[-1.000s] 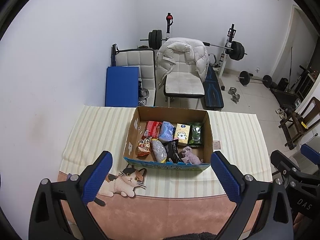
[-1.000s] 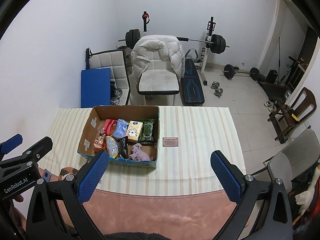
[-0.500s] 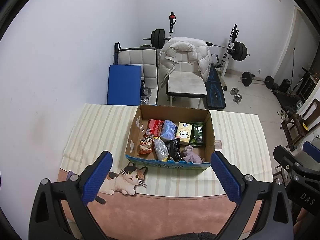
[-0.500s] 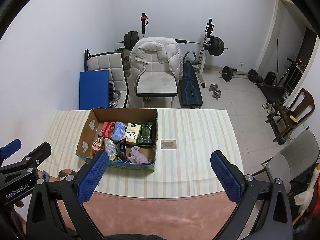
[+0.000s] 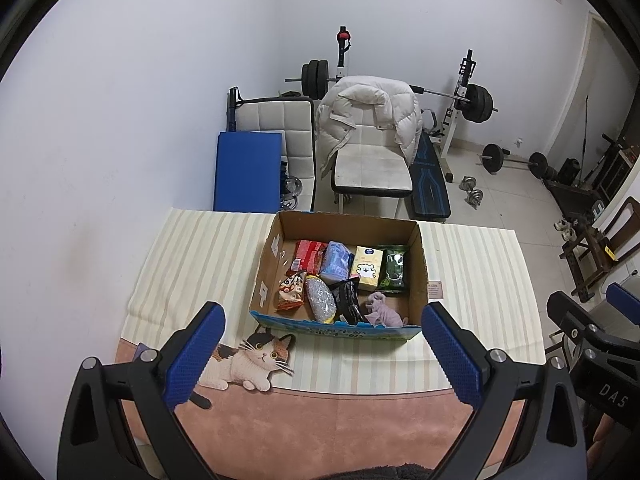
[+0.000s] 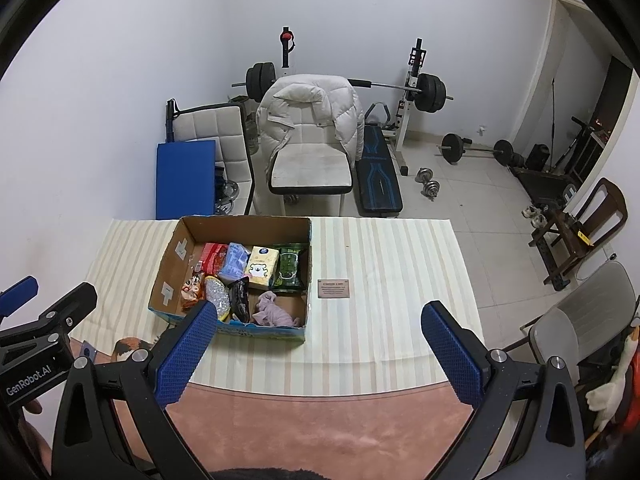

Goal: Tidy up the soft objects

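Both the left tongs (image 5: 322, 350) and the right tongs (image 6: 320, 346) gape wide, released and empty, above the striped-cloth worktop (image 6: 384, 264). Ahead of the left tongs, ahead-left of the right, sits the open brown cardboard box (image 5: 418, 268) holding soft packets and a crumpled lilac cloth (image 5: 382, 312).

Cream-striped tablecloth (image 5: 208, 256), brown box (image 5: 344, 224), blue tool pads (image 5: 196, 354)

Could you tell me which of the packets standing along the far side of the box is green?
The green packet at the right end of the far row in the cardboard box. Its neighbours, the yellow bear pack, the blue pack and the red pack, are not green.
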Action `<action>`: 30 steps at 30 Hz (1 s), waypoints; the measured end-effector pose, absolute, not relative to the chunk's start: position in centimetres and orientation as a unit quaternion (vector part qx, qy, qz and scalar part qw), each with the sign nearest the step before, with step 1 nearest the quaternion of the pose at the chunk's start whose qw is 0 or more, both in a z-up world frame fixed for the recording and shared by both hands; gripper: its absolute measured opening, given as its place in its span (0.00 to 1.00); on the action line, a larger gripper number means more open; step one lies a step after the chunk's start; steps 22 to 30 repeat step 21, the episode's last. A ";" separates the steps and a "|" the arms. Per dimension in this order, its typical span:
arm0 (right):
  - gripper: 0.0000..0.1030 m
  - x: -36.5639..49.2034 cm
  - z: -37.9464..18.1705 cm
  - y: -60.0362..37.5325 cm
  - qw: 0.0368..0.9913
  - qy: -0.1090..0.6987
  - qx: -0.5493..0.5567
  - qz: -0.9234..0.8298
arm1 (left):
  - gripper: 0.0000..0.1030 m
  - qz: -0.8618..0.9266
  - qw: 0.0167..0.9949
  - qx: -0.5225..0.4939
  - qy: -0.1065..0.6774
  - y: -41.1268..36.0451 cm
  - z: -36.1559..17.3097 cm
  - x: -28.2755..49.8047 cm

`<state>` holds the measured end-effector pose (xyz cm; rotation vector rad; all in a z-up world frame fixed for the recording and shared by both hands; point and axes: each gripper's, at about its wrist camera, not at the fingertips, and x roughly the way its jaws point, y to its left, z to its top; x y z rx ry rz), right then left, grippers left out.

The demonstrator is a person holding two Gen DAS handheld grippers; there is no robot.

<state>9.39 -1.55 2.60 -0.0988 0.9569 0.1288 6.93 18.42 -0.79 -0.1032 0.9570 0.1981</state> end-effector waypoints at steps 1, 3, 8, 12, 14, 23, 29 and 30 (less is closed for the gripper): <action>1.00 9.4 2.6 -1.5 0.885 0.459 -0.048 0.061 | 0.98 0.096 0.882 -0.049 0.459 18.4 -0.8 6.9; 1.00 9.3 2.8 -1.7 0.886 0.458 -0.047 0.058 | 0.98 0.096 0.882 -0.051 0.459 18.3 -0.8 6.8; 1.00 9.2 3.0 -2.0 0.886 0.458 -0.046 0.058 | 0.98 0.095 0.881 -0.051 0.460 18.3 -0.7 6.9; 1.00 9.1 3.1 -2.1 0.886 0.459 -0.044 0.055 | 0.98 0.094 0.881 -0.049 0.460 18.4 -0.6 7.0; 1.00 9.0 3.1 -2.2 0.886 0.459 -0.044 0.053 | 0.98 0.093 0.881 -0.049 0.461 18.3 -0.6 6.9; 1.00 8.9 3.1 -2.4 0.886 0.460 -0.043 0.049 | 0.98 0.090 0.882 -0.047 0.459 18.3 -0.5 7.0; 1.00 8.9 3.1 -2.4 0.886 0.460 -0.043 0.049 | 0.98 0.090 0.882 -0.047 0.459 18.3 -0.5 7.0; 1.00 8.9 3.1 -2.4 0.886 0.460 -0.043 0.049 | 0.98 0.090 0.882 -0.047 0.459 18.3 -0.5 7.0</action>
